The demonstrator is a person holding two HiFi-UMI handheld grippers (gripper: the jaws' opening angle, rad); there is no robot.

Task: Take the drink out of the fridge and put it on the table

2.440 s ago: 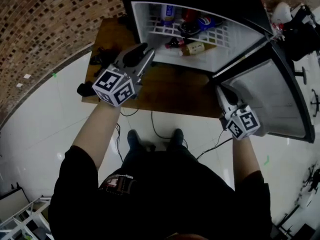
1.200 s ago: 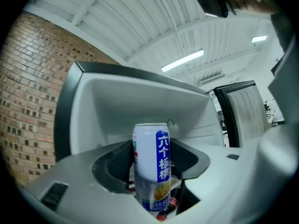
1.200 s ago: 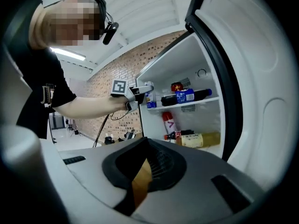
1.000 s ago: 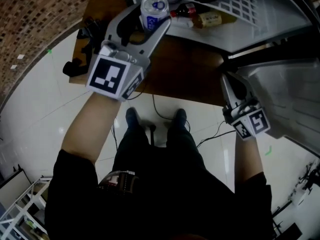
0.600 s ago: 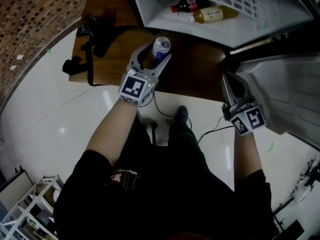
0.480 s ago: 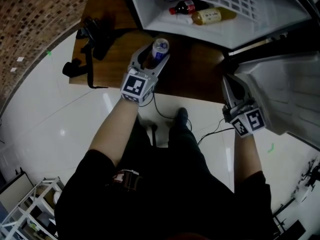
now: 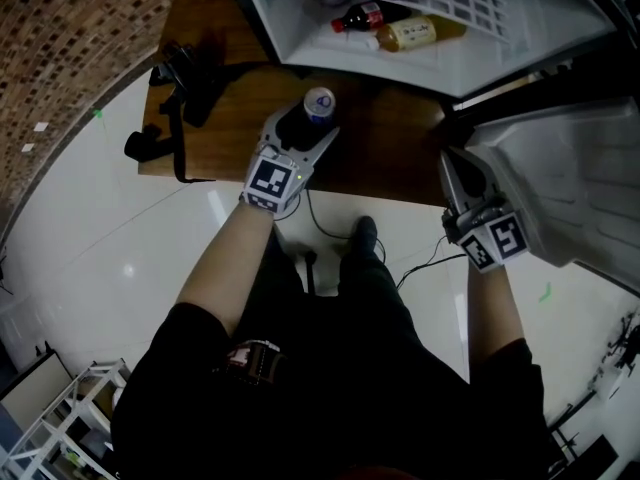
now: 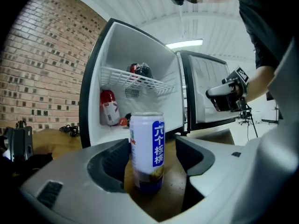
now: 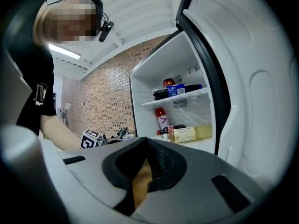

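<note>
L gripper (image 7: 305, 128) has its jaws spread round the white-and-blue drink can (image 8: 146, 149). The can stands upright btwn them on the brown wooden table (image 7: 395, 158), base flat on the wood. The pad on the gripper's left looks at or nearly at the can wall, while on the right a clear gap shows, so no squeeze; the can looks let go, or as good as. Ahead of the L gripper, past the can, is the black mini fridge w/ white lining (image 7: 480, 58), open, w/ a dark red-labelled bottle (image 7: 358, 15) and a yellowish bottle (image 7: 410, 33) lying on its floor. Off to the L gripper's left lies a black strap-and-cable bundle (image 7: 185, 73) on the tabletop, well apart from the can. R gripper (image 7: 452, 173) has jaws closed tip to tip, nothing btwn them. It sits just beside the lower edge of the white-lined fridge door (image 7: 560, 178); can't tell if touching. Step, by my read: the put-down, pretty much done, since the drink is out of the fridge and on the table. Next move prob. calls for drawing the L gripper straight back toward the body, jaws wide, so neither pad drags the can. It's tall and narrow, so a sideways nudge could tip it.
</note>
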